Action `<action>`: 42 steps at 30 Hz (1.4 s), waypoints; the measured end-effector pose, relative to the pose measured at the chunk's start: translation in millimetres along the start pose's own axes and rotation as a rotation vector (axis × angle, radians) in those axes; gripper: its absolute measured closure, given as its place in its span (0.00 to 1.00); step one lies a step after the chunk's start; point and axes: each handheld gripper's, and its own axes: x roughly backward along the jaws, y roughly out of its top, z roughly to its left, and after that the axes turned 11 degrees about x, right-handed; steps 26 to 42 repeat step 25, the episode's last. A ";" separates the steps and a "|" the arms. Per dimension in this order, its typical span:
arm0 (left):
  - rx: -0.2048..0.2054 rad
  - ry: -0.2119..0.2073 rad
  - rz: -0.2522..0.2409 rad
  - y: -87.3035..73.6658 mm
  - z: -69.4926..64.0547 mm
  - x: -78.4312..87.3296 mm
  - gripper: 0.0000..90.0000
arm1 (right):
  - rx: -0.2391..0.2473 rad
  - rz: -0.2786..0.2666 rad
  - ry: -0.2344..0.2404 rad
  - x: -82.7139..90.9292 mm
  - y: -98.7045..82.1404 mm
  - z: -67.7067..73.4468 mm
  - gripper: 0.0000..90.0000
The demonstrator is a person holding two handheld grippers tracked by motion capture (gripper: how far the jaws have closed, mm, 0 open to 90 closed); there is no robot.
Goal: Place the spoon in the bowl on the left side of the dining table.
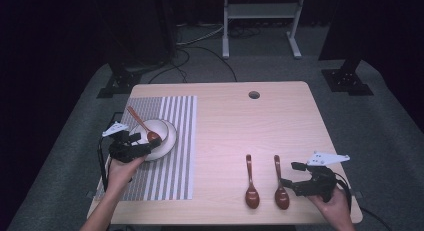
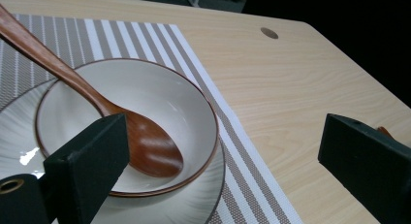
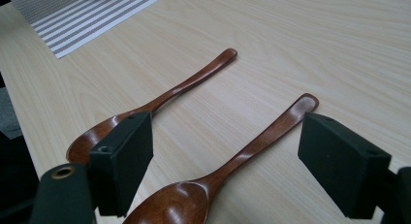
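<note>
though near, spoons (image 3: 228, 136) beside placemat (image 1: 165, 146)

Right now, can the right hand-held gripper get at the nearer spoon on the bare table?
Probably yes. The right hand-held gripper is open, its jaws either side of the nearer spoon, with nothing between them. The second spoon lies apart.
</note>
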 end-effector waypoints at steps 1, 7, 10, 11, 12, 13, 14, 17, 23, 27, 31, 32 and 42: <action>-0.002 -0.003 0.005 -1.1 -1.2 -0.9 0.04 | -0.002 0.000 0.000 0.1 -0.1 -0.1 0.21; -0.024 -0.024 0.023 -7.0 -11.1 -5.9 0.04 | -0.001 0.004 0.002 -0.3 -0.5 -0.3 0.21; -0.039 -0.039 0.035 -9.9 -18.0 -8.1 0.04 | 0.000 0.005 0.002 -0.6 -0.2 0.0 0.21; -0.044 -0.044 0.039 -10.9 -21.0 -8.7 0.04 | 0.000 0.005 0.003 -0.6 -0.2 0.2 0.21; -0.050 -0.052 0.043 -12.3 -24.4 -9.7 0.04 | 0.000 0.006 0.004 -0.7 -0.3 0.2 0.21; -0.052 -0.057 0.045 -13.2 -26.4 -10.4 0.04 | 0.001 0.007 0.003 -0.8 -0.4 0.2 0.21; -0.057 -0.063 0.049 -14.4 -29.2 -11.2 0.04 | 0.000 0.007 0.003 -0.8 -0.6 0.2 0.21; -0.071 -0.082 0.063 -18.0 -36.8 -13.9 0.04 | -0.001 0.005 0.003 -0.1 -0.8 0.0 0.21; -0.093 -0.112 0.074 -23.6 -47.9 -17.3 0.04 | -0.003 0.006 0.003 1.3 -1.9 -0.8 0.21; -0.091 -0.121 0.078 -24.3 -48.7 -18.6 0.04 | -0.003 0.004 0.003 1.3 -1.9 -1.6 0.21; -0.091 -0.121 0.078 -24.3 -48.7 -18.6 0.04 | -0.003 0.004 0.003 1.3 -1.9 -1.6 0.21; -0.091 -0.121 0.078 -24.3 -48.7 -18.6 0.04 | -0.003 0.004 0.003 1.3 -1.9 -1.6 0.21; -0.091 -0.121 0.078 -24.3 -48.7 -18.6 0.04 | -0.003 0.004 0.003 1.3 -1.9 -1.6 0.21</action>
